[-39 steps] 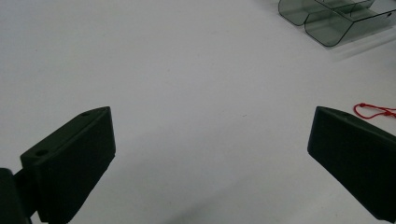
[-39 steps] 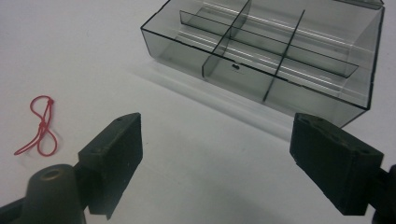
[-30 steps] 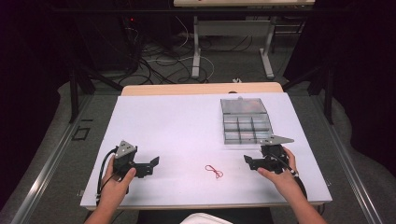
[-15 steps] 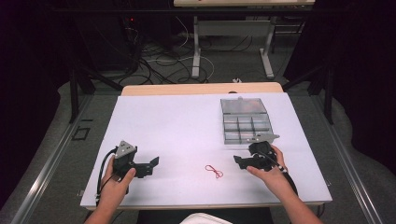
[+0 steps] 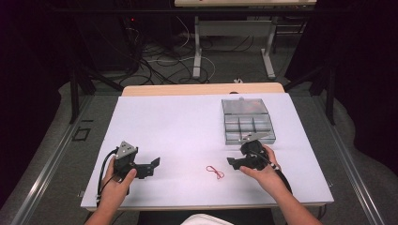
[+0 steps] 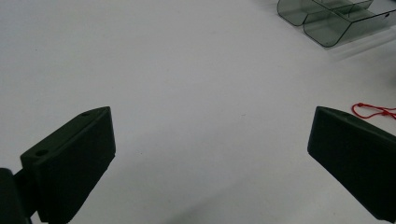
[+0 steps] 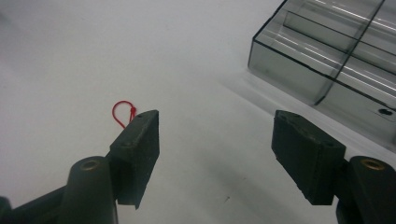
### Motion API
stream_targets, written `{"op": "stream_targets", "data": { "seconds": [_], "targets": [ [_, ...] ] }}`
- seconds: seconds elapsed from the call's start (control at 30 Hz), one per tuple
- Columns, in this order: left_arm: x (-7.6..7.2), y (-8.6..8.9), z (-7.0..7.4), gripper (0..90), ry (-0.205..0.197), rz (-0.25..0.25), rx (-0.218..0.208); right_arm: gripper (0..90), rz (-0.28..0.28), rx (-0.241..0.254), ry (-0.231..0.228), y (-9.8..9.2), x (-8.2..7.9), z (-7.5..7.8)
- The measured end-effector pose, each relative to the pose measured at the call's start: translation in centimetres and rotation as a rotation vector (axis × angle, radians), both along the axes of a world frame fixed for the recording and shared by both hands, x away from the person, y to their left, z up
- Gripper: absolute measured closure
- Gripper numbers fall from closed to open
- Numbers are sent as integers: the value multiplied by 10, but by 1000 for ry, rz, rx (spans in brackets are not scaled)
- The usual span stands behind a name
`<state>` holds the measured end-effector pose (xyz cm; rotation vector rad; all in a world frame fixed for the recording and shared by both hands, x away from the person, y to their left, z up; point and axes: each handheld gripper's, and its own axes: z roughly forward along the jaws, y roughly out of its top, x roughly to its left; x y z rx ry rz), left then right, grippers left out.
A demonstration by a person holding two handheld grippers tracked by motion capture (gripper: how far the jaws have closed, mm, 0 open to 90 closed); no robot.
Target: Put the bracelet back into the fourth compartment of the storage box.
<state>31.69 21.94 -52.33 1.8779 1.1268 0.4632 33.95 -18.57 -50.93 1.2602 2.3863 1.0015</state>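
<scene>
Bare table [image 5: 178, 126] around red loop [image 5: 215, 171]; only compartment box [image 5: 247, 123] seemingly obstructs.

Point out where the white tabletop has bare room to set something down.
Free: the far-left stretch beyond the left claw, left of the clear divided box. Crowded: near edge, where the red string loop lies beside the right claw.

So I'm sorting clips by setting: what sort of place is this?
Most likely a lab or recording workspace, not a home. A white-topped table stands on a grey floor amid dark surroundings, loose cables trail under a metal-legged desk behind it, and a clear compartment box sits on the table.
</scene>
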Motion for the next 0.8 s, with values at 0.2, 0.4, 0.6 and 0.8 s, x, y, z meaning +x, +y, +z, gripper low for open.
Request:
{"op": "stream_targets", "data": {
  "seconds": [0.2,0.4,0.6,0.8],
  "targets": [
    [0,0,0,11,0,0,1,325,22,-4,38,10,2,-2],
    [0,0,0,10,0,-2,1,360,44,-3,75,17,3,-4],
    [0,0,0,11,2,-3,4,424,57,5,138,26,4,-8],
    [0,0,0,11,6,-2,-1,472,101,-14,162,36,6,-10]
  ]
}}
